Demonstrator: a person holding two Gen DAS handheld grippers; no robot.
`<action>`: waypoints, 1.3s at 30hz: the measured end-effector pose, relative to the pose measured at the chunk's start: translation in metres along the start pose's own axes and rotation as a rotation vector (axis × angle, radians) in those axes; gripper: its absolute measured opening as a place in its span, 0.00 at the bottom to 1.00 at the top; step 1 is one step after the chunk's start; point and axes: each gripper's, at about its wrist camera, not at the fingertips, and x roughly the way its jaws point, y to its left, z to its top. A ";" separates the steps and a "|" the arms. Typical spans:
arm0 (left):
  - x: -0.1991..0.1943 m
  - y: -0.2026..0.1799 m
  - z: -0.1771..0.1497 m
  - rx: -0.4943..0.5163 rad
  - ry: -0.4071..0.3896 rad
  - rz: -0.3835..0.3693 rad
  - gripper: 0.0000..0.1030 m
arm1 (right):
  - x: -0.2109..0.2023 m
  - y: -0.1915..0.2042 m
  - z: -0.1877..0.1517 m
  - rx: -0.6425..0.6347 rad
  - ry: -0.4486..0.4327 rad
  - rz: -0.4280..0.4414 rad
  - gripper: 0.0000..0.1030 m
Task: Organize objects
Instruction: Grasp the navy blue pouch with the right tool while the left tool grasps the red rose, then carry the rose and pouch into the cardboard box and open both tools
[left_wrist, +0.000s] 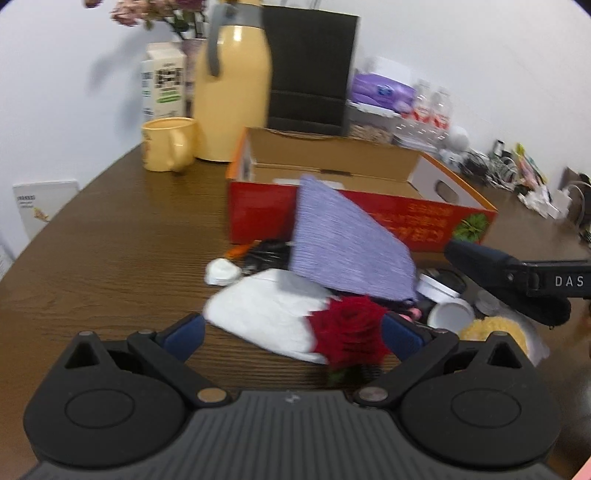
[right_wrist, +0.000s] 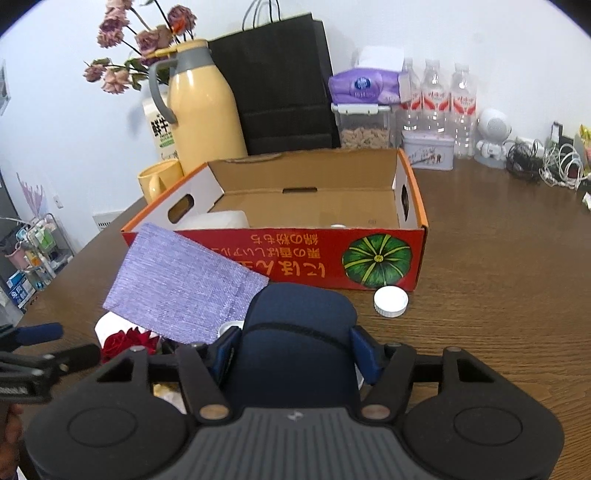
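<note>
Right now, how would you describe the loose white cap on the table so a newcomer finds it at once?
Start at the red cardboard box with the green pumpkin picture on its front wall. Just below that pumpkin, on the bare brown table, lies a white screw cap. It sits alone with ribbed sides, away from the clutter heaped under the purple cloth.

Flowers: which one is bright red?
The red rose on the table beside the left gripper; the flowers behind the yellow jug are faded pink.
</note>
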 end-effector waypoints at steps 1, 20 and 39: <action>0.002 -0.003 0.000 0.007 -0.001 -0.015 1.00 | -0.002 0.000 -0.002 -0.004 -0.013 0.000 0.61; 0.017 -0.023 -0.006 -0.008 0.021 -0.071 0.45 | -0.026 0.003 -0.017 -0.037 -0.157 0.019 0.61; -0.027 -0.021 0.034 0.016 -0.143 -0.109 0.33 | -0.035 0.005 -0.008 -0.075 -0.243 0.010 0.61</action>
